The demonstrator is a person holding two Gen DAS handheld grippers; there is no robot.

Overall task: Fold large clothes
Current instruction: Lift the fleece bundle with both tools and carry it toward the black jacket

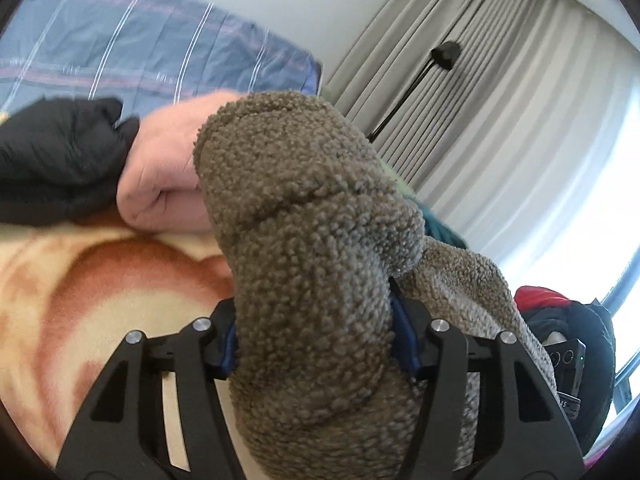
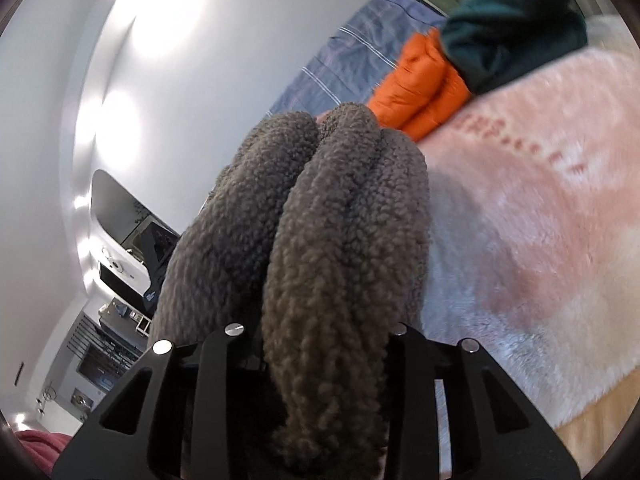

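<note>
**Both grippers clamped on a brown fleece garment above the bed**

Left wrist view: the left gripper grips a thick fold of the brown fleece garment, which fills the gap between its 2 black fingers and bulges up toward 12 o'clock. A blue pad presses into the fleece on the 3 o'clock side. More of the same fleece trails off toward 4 o'clock. Behind the fold, at 10 o'clock, lie a pink garment and a black garment, touching each other on a cream and rust blanket. A blue striped quilt lies beyond them at 11 o'clock. Grey curtains hang at 1 o'clock, with a black floor lamp in front of them. A red and black heap sits at 4 o'clock.

Right wrist view: the right gripper is clenched on another bunched part of the brown fleece garment, 2 rolls of it rising between the fingers toward 12 o'clock; the pads themselves are hidden by the pile. At 3 o'clock spreads a pale pink fluffy blanket. An orange puffer jacket lies at 1 o'clock, with a dark green garment touching it on its upper right side. The blue quilt shows at 12 o'clock. White wall fills the 10 o'clock side, shelves blurred at 8 o'clock.
</note>
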